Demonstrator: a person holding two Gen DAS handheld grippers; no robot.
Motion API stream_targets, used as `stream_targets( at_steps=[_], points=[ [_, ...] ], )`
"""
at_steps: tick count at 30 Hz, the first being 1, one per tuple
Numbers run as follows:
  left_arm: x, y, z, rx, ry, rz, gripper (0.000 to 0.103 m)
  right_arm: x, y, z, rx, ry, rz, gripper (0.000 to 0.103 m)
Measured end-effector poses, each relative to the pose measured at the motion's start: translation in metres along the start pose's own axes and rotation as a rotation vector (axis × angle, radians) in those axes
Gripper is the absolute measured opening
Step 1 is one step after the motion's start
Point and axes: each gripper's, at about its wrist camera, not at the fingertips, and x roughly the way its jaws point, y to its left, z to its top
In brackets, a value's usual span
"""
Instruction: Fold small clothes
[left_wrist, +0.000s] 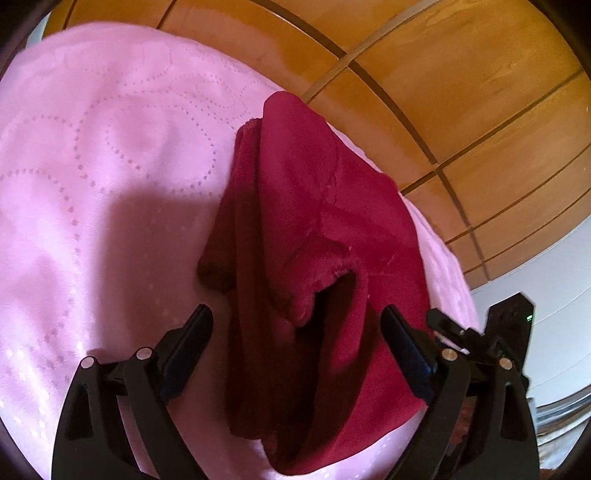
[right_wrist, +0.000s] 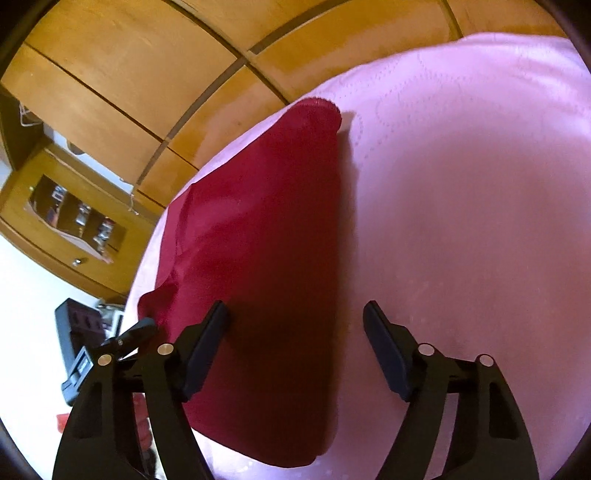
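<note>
I see the pink bed (left_wrist: 92, 184) running up to the wooden wardrobe (left_wrist: 461, 92), with broad bare quilt beside the garment. The red garment (left_wrist: 314, 221) lies along the bed's edge, folded into a long strip, layers bunched. My left gripper (left_wrist: 297, 332) hangs over it, jaws wide, gripping nothing; my right gripper (right_wrist: 295, 332) likewise, jaws apart.

A home bedroom: a pink quilted bedspread (left_wrist: 110, 155) lies before a wall of wooden wardrobe doors (left_wrist: 461, 92).
</note>
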Motion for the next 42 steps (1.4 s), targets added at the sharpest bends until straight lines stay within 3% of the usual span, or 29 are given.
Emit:
stream_targets(
  at_steps=[10, 14, 17, 28, 35, 42],
  points=[
    [0.012, 0.009, 0.016, -0.090, 0.030, -0.059, 0.092, 0.011, -0.008, 0.006, 0.087, 0.051, 0.094, 0.069],
    [0.012, 0.009, 0.017, -0.074, 0.020, -0.043, 0.090, 0.012, -0.008, 0.008, 0.103, 0.059, 0.106, 0.069],
    [0.005, 0.010, 0.010, -0.055, 0.000, -0.015, 0.083, 0.011, -0.009, 0.007, 0.097, 0.068, 0.108, 0.068],
    [-0.003, 0.004, 0.018, 0.040, -0.035, 0.085, 0.084, 0.019, -0.007, 0.013, 0.075, 0.091, 0.105, 0.068],
    [0.020, 0.011, 0.033, 0.023, 0.018, 0.003, 0.083, 0.018, -0.012, 0.012, 0.077, 0.097, 0.106, 0.068],
    [0.021, 0.010, 0.032, 0.075, 0.047, 0.003, 0.066, 0.027, -0.011, 0.017, 0.086, 0.103, 0.118, 0.068]
  ],
)
